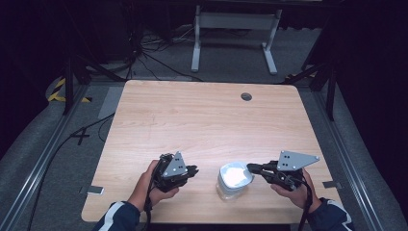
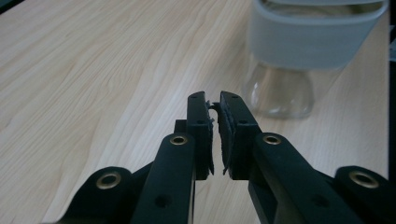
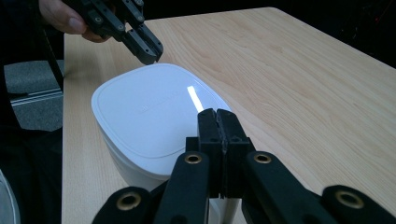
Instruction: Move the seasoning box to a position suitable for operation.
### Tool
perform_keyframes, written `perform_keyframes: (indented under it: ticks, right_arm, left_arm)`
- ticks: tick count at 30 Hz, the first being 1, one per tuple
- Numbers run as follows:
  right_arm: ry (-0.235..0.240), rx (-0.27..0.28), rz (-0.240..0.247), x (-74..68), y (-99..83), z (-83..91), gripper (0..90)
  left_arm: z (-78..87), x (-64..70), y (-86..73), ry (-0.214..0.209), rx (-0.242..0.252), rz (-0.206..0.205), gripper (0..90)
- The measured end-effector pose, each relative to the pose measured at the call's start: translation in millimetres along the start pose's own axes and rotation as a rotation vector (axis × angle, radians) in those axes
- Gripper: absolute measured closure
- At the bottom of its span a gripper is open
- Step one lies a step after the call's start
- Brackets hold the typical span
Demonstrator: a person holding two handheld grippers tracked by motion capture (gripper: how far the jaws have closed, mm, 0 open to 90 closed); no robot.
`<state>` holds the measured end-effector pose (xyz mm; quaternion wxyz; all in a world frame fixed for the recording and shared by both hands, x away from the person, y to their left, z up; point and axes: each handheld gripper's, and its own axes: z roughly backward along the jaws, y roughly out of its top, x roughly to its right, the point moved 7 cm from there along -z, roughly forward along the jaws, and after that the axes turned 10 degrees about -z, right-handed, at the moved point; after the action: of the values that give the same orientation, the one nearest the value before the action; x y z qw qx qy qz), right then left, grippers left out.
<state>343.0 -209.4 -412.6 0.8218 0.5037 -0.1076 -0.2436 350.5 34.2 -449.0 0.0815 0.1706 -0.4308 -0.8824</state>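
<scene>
A clear container [image 1: 234, 179] with a white lid stands upright near the table's front edge, between my two grippers. My left gripper [image 1: 195, 170] is a short way to its left, jaws pressed nearly together with nothing between them. In the left gripper view the left gripper [image 2: 212, 100] points at the container [image 2: 280, 91] ahead and to the right. My right gripper [image 1: 250, 167] reaches the lid's right edge. In the right gripper view the right gripper [image 3: 218, 114] is shut, its tips over the lid [image 3: 149, 112], with the left gripper [image 3: 145, 49] beyond it.
The wooden table [image 1: 202, 115] has a round cable hole [image 1: 246, 96] near its far edge. Grey tabs [image 1: 95, 190] sit at the front side edges. A white frame [image 1: 235, 29] and cables lie on the floor beyond.
</scene>
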Motion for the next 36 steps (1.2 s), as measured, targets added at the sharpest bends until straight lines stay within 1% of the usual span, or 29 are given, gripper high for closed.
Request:
perform_keyframes:
  ticks: [1, 3, 4, 5, 6, 8, 10, 11, 12, 15, 19, 20, 21, 25, 28, 30, 32, 34, 36]
  right_arm:
    - [-0.004, -0.001, 0.003, 0.5, -0.4, 0.2, 90.0]
    - [-0.010, -0.003, 0.006, 2.1, -1.8, 0.6, 89.9]
    - [-0.009, -0.004, -0.001, 2.4, -3.0, 0.8, 89.9]
    - [-0.009, -0.004, -0.001, 2.4, -3.0, 0.8, 89.9]
    - [-0.004, -0.002, -0.003, 2.0, -3.4, 0.5, 89.9]
    - [-0.010, -0.009, 0.007, 1.9, -3.4, 0.1, 89.9]
    - [-0.009, -0.008, 0.003, 1.7, -3.3, -0.5, 89.9]
    - [-0.011, -0.010, 0.006, 1.6, -3.5, -0.5, 89.9]
    - [-0.009, -0.010, 0.007, 1.5, -3.5, -0.4, 89.9]
    - [-0.007, -0.008, 0.005, 1.4, -3.5, -0.7, 89.9]
    - [-0.009, -0.009, 0.007, 1.5, -3.6, -0.9, 89.9]
    - [-0.006, -0.009, 0.003, 1.3, -3.6, -0.8, 89.8]
    - [-0.004, -0.006, 0.006, 1.5, -3.5, -0.9, 89.8]
    - [-0.003, -0.009, 0.006, 2.3, -3.7, -0.9, 89.8]
    - [-0.005, -0.009, 0.007, 2.3, -3.6, -0.9, 89.8]
    - [-0.008, -0.014, 0.008, 2.7, -4.2, -1.0, 89.8]
    - [-0.010, -0.017, 0.007, 3.0, -4.7, -1.1, 89.7]
    - [-0.009, -0.017, 0.009, 3.1, -4.8, -1.4, 89.7]
    - [-0.012, -0.019, 0.008, 3.1, -5.2, -1.7, 89.7]
  left_arm:
    - [-0.9, 0.4, 3.5, -0.004, -0.001, -0.017, 82.8]
    - [-3.6, 2.4, 11.6, -0.011, 0.017, -0.021, 82.6]
    - [-4.2, 3.3, 16.0, -0.016, 0.024, -0.022, 82.4]
    - [-4.2, 3.3, 16.0, -0.016, 0.024, -0.022, 82.5]
    - [-4.9, 3.9, 20.6, -0.016, 0.032, -0.032, 82.5]
    - [-6.9, 5.5, 28.4, -0.023, 0.047, -0.040, 83.8]
    - [-9.8, 7.1, 35.3, -0.030, 0.062, -0.048, 85.1]
    - [-10.7, 8.0, 38.0, -0.035, 0.062, -0.046, 86.2]
    - [-12.2, 8.9, 41.1, -0.041, 0.069, -0.053, 87.3]
    - [-17.0, 11.6, 47.8, -0.050, 0.067, -0.072, 89.3]
    - [-22.8, 14.5, 53.1, -0.068, 0.070, -0.079, 89.6]
    - [-24.3, 14.2, 54.8, -0.064, 0.078, -0.081, 89.6]
    - [-24.9, 14.7, 56.0, -0.070, 0.084, -0.069, 89.6]
    - [-26.5, 13.4, 62.3, -0.064, 0.103, -0.069, 89.6]
    - [-27.1, 12.4, 66.5, -0.061, 0.113, -0.077, 89.6]
    - [-27.6, 11.4, 69.9, -0.067, 0.127, -0.071, 89.5]
    - [-27.6, 9.4, 72.7, -0.065, 0.129, -0.076, 89.5]
    - [-27.5, 6.8, 77.4, -0.067, 0.147, -0.059, 89.3]
    - [-28.2, 4.7, 81.9, -0.065, 0.149, -0.072, 89.3]
